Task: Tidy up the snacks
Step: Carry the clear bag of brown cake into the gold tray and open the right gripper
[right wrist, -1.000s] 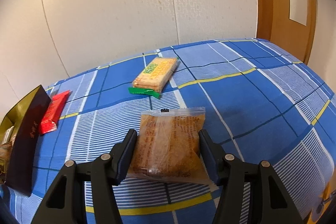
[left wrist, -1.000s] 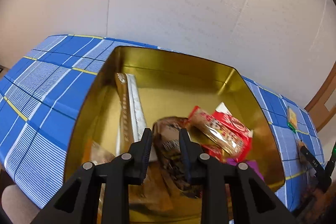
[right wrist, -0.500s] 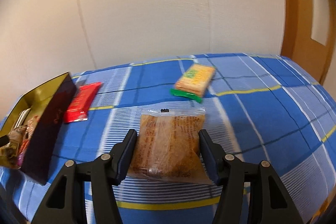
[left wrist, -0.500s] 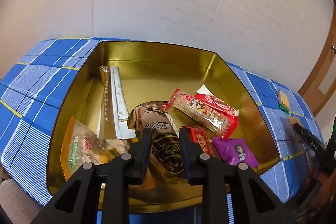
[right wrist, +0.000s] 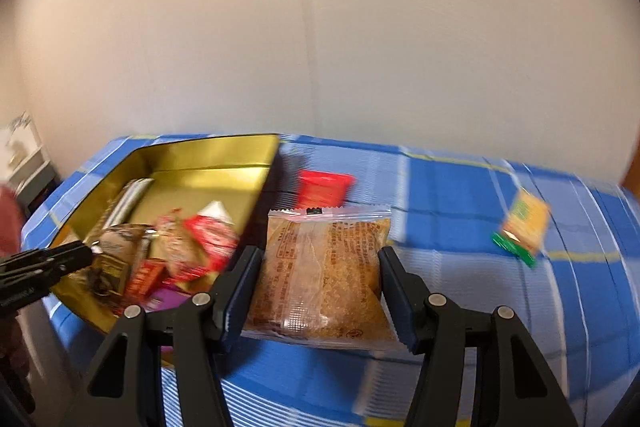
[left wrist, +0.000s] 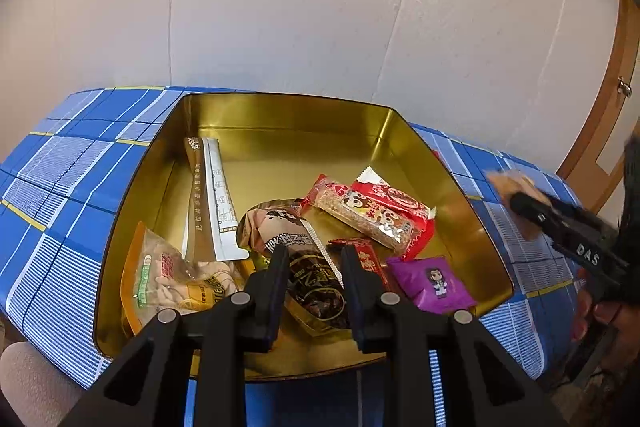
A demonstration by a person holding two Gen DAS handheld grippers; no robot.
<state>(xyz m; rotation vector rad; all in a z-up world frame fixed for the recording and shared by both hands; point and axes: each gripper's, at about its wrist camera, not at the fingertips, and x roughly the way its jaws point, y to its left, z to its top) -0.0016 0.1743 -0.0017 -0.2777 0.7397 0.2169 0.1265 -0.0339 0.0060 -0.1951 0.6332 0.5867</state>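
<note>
As I swing the right claw [right wrist: 320,255] toward the tin [left wrist: 288,99], its jaws are clamped on both sides of a clear pastry bag [right wrist: 324,267], held flat and aloft just right of the tin's right wall, presumably so it can go in level on top of what is already there. My left claw [left wrist: 314,255] hangs over the tin's near edge with its jaws a narrow gap apart; a brown bag [left wrist: 280,227] shows through that gap, and I cannot tell whether the jaws pinch it or merely hover above it. Seven snacks lie inside the tin by my count: one long sachet [left wrist: 208,195] along the left wall, one yellow bag [left wrist: 176,279] in the near left corner, the brown bag at the middle, one cereal bar [left wrist: 360,215] overlapping one red wrapper [left wrist: 396,199] toward the right wall, one small red packet [left wrist: 366,259] and one purple packet [left wrist: 432,283] in the near right corner. Two more wait on the checked cloth [right wrist: 460,195] outside: one red pack [right wrist: 324,187] just beside the tin's right wall and one green-edged cracker pack [right wrist: 520,227] well apart to the right. Counting the pastry bag, I judge three snacks not yet in the tin, with the far half of its floor bare enough to take them.
</note>
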